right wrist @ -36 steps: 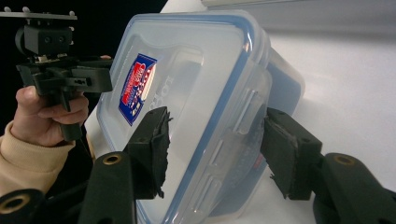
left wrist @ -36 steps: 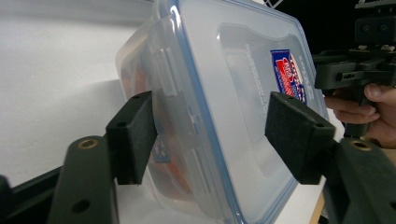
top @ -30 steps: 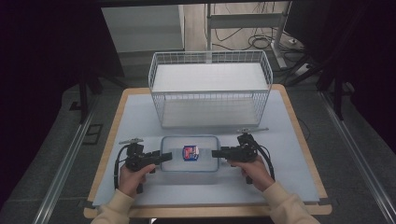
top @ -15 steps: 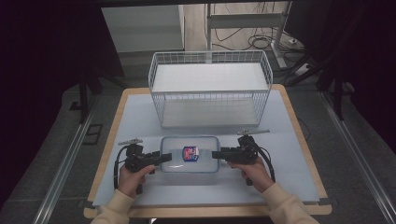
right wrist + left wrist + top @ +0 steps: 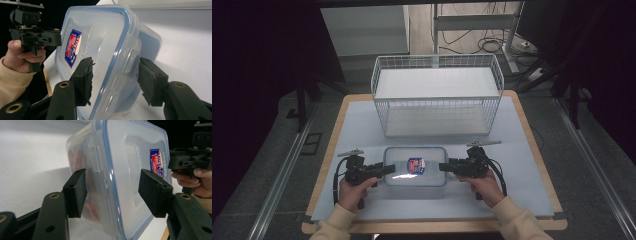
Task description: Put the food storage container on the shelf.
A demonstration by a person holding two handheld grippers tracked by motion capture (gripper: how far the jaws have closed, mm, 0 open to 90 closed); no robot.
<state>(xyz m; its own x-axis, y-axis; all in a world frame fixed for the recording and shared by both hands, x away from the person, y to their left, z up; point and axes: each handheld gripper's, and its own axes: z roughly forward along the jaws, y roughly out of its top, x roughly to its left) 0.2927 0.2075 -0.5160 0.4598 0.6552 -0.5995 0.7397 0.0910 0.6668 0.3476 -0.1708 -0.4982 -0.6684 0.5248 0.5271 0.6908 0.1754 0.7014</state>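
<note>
From above: one table, one white wire basket at its far side with nothing visible in it, and one clear plastic box with a blue-rimmed lid lying flat on the near half of the table, just in front of the basket. One red-and-blue sticker sits on the lid. Two grippers are here, one in each hand. The left gripper is at the box's left end, the right gripper at its right end, both pointing inward at it.

Over to the left gripper view: the two black jaws stand spread, one on each side of the box's end latch, with gaps between pads and plastic, so they pinch nothing. Something red-orange shows faintly through the box wall; what it is cannot be told. The other gripper shows at the far end with fingers wrapped on its handle.

Right gripper view now: the jaws are spread here too, straddling the lid edge and latch of the box. Whether the pads touch it cannot be told. The sticker faces us, and the left gripper waits beyond.
</note>
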